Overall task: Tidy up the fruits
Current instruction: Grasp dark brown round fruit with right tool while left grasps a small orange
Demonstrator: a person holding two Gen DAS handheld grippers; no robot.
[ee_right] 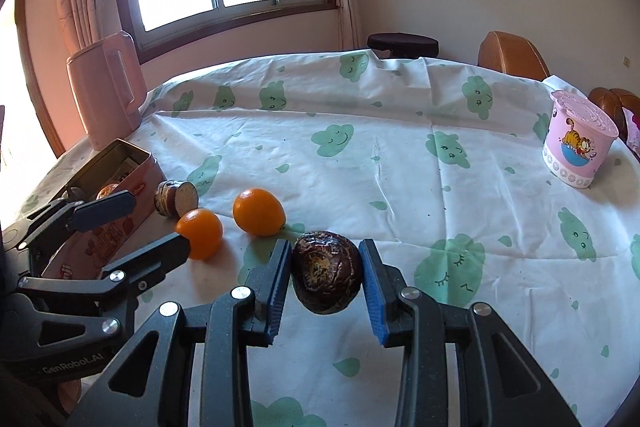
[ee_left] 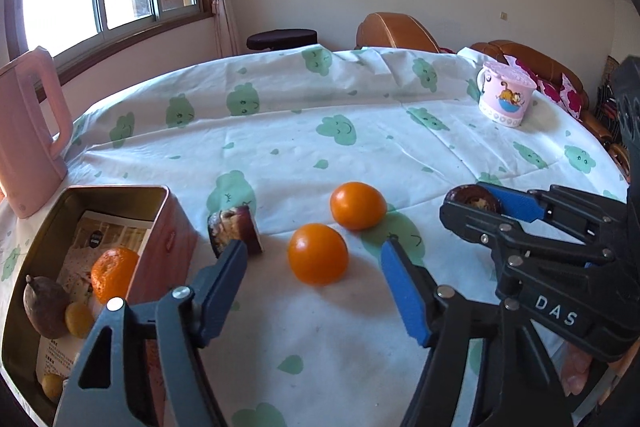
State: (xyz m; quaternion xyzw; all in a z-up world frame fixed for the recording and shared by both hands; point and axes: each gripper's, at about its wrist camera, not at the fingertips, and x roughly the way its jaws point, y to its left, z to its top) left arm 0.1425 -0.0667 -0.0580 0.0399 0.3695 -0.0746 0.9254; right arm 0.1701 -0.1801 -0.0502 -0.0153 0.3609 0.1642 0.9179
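right gripper (ee_right: pixel 325 277): its blue pads are pressing on both sides of a dark fruit (ee_right: pixel 326 273); the fruit is sitting between the fingers, at the tips, over the cloth (ee_right: pixel 360 131).
left gripper (ee_left: pixel 314 273): fingers are standing apart with nothing between the pads; an orange (ee_left: pixel 318 253) is lying just ahead, between the tips, untouched.
second orange (ee_left: pixel 358 205): resting just beyond the first, past the left fingertips.
cut fruit (ee_left: pixel 234 231): lying right at the tip of the left gripper's left finger; touching or not, i cannot tell.
tin (ee_left: pixel 120 193): sitting outside that same finger, open, already holding an orange, a brown fruit and small yellow ones.
dark fruit handling: looking wrinkled, light and probably soft; a gentle squeeze across its widest part is likely suiting it.
orange handling: looking smooth, round and firm, likely to roll; taking it across the middle is seeming best.
hidden: the tin's near end is being covered by the left gripper; the dark fruit's underside is not showing, so lifted or resting, i cannot tell.
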